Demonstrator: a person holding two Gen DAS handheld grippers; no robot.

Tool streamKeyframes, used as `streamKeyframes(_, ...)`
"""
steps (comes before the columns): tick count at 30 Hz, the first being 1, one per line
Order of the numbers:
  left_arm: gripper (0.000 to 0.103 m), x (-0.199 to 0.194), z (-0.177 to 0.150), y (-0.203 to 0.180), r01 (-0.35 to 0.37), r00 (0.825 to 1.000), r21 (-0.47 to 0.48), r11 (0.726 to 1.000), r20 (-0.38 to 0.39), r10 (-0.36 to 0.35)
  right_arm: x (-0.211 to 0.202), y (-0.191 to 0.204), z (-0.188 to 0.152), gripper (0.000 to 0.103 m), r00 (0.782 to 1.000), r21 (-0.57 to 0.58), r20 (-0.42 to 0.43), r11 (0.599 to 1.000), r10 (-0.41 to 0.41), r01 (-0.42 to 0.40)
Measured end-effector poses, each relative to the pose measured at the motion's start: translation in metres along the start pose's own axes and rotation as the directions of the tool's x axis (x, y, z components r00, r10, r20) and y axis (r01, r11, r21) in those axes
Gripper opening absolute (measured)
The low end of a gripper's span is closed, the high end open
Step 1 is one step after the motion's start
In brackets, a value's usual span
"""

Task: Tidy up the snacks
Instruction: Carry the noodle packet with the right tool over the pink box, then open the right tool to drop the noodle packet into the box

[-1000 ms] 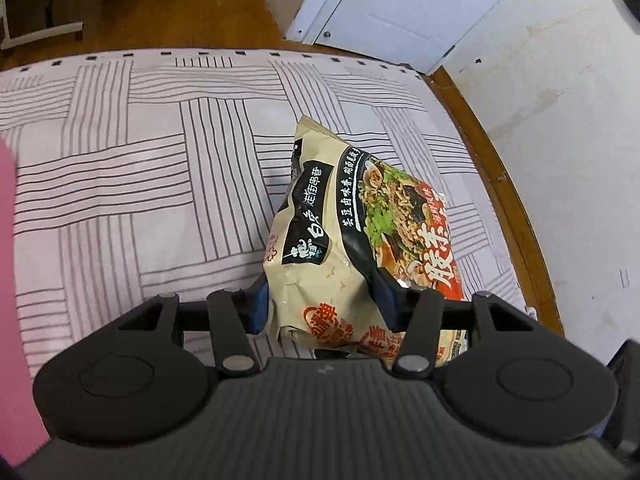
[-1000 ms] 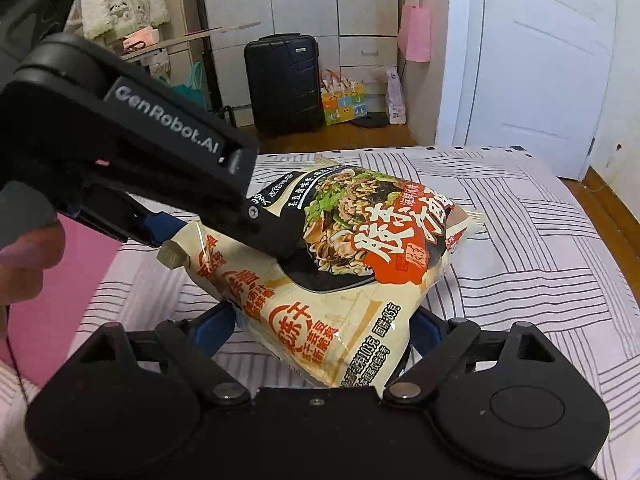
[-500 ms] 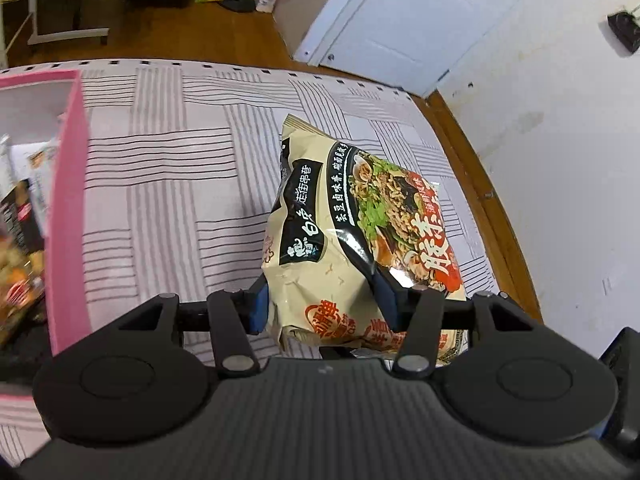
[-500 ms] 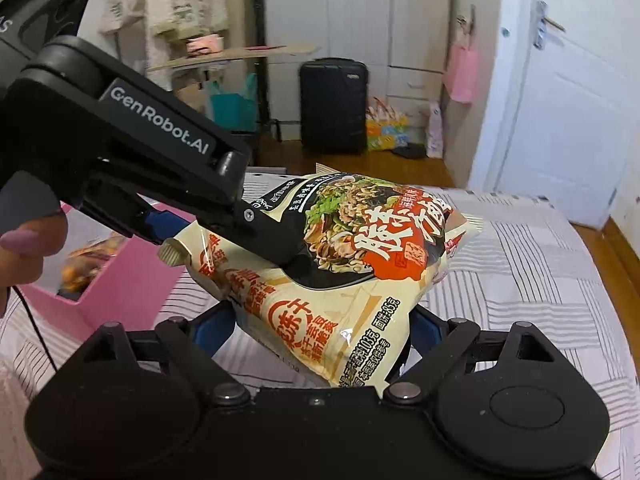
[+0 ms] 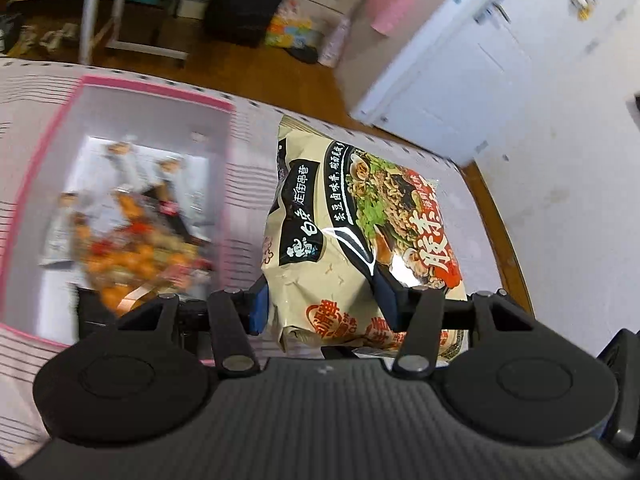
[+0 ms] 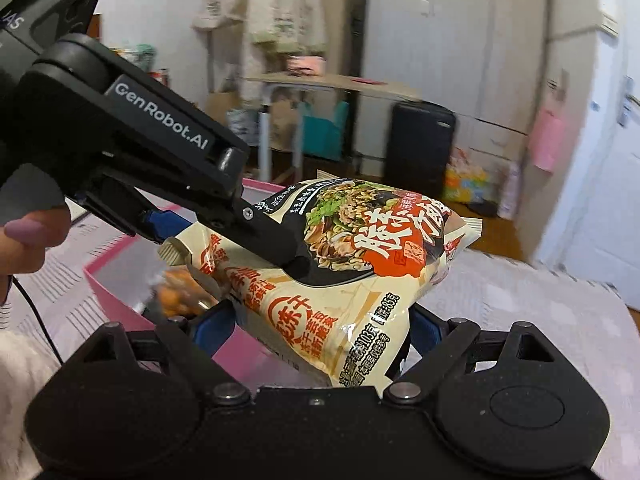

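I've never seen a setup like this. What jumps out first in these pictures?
A big cream noodle packet with a red-and-black noodle picture fills the middle, held in the air by both tools: the left gripper clamps one end and the right gripper grips the other. Just left of it on the striped bedcover sits a pink box with other snacks already inside.

The noodle bag [image 5: 360,236] is glossy plastic film, crinkled, with bright glare at its lower right. The left gripper [image 5: 320,300] has matt black plastic links, blue pads [image 5: 259,304] and dull metal rivets; its housing at 6 o'clock is ribbed. The bin [image 5: 32,168] at 9 o'clock has smooth pink walls. The bedspread [image 5: 248,160] is matt striped cloth. At 12 o'clock, the floor [image 5: 224,68] is polished wood.
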State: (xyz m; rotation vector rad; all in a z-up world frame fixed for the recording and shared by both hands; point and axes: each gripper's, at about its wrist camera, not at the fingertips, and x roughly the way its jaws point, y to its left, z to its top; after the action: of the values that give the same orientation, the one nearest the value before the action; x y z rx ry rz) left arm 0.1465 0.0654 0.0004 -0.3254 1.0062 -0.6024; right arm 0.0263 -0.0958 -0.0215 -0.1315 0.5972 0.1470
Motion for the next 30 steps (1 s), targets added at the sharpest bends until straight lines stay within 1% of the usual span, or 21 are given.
streamKeyframes(2, 0.051, -0.013, 0.003, 0.019, -0.021, 0.999, -0.026, 0.999, 0.033, 0.021, 0.011, 0.013, 0.009, 0.092, 0.999, -0.032, 0.015, 0.999, 0.034, -0.034)
streamKeyframes(5, 0.051, -0.025, 0.009, 0.045, -0.074, 0.995, -0.066, 0.995, 0.057, 0.078, 0.03, 0.035, 0.018, 0.092, 0.996, -0.048, 0.028, 0.995, 0.088, -0.086)
streamKeyframes(8, 0.051, -0.028, 0.018, 0.067, -0.119, 0.991, -0.091, 0.989, 0.057, 0.125, 0.047, 0.047, 0.024, 0.092, 0.991, -0.051, 0.027, 0.99, 0.134, -0.132)
streamKeyframes(11, 0.052, -0.028, 0.027, 0.087, -0.135, 0.988, -0.124, 0.983, 0.064, 0.144, 0.066, 0.054, 0.035, 0.092, 0.984, -0.069, 0.014, 0.982, 0.18, -0.178)
streamKeyframes(13, 0.052, -0.019, 0.033, 0.101, -0.13, 0.987, -0.142, 0.981, 0.071, 0.141, 0.083, 0.056, 0.043, 0.092, 0.983, -0.094, -0.01, 0.978, 0.186, -0.186)
streamKeyframes(15, 0.052, -0.005, 0.039, 0.114, -0.129, 0.987, -0.155, 0.979, 0.072, 0.142, 0.1, 0.056, 0.05, 0.092, 0.983, -0.095, -0.041, 0.978, 0.181, -0.185)
streamKeyframes(17, 0.052, 0.006, 0.043, 0.119, -0.163, 0.983, -0.163, 0.973, 0.056, 0.174, 0.12, 0.054, 0.055, 0.092, 0.972, -0.068, -0.091, 0.973, 0.216, -0.222)
streamKeyframes(18, 0.052, 0.009, 0.045, 0.123, -0.17, 0.982, -0.166, 0.971, 0.058, 0.182, 0.128, 0.052, 0.055, 0.092, 0.969, -0.05, -0.1, 0.972, 0.226, -0.231)
streamKeyframes(20, 0.052, 0.016, 0.049, 0.128, -0.197, 0.976, -0.176, 0.965, 0.056, 0.209, 0.143, 0.052, 0.058, 0.092, 0.965, -0.05, -0.111, 0.968, 0.239, -0.245)
streamKeyframes(22, 0.052, 0.023, 0.051, 0.132, -0.208, 0.973, -0.17, 0.963, 0.067, 0.221, 0.153, 0.052, 0.059, 0.092, 0.964, -0.044, -0.12, 0.968, 0.239, -0.246)
streamKeyframes(24, 0.053, 0.033, 0.054, 0.137, -0.209, 0.973, -0.183, 0.961, 0.062, 0.223, 0.163, 0.052, 0.06, 0.092, 0.963, -0.036, -0.148, 0.971, 0.227, -0.234)
streamKeyframes(27, 0.053, 0.048, 0.055, 0.148, -0.211, 0.974, -0.224, 0.952, 0.032, 0.223, 0.178, 0.053, 0.059, 0.092, 0.959, -0.031, -0.185, 0.975, 0.212, -0.222)
streamKeyframes(29, 0.053, 0.056, 0.052, 0.157, -0.206, 0.977, -0.269, 0.941, -0.009, 0.211, 0.182, 0.054, 0.056, 0.092, 0.956, -0.033, -0.213, 0.977, 0.199, -0.211)
streamKeyframes(30, 0.053, 0.058, 0.05, 0.16, -0.207, 0.977, -0.285, 0.936, -0.016, 0.211, 0.181, 0.055, 0.054, 0.092, 0.956, -0.044, -0.223, 0.977, 0.193, -0.207)
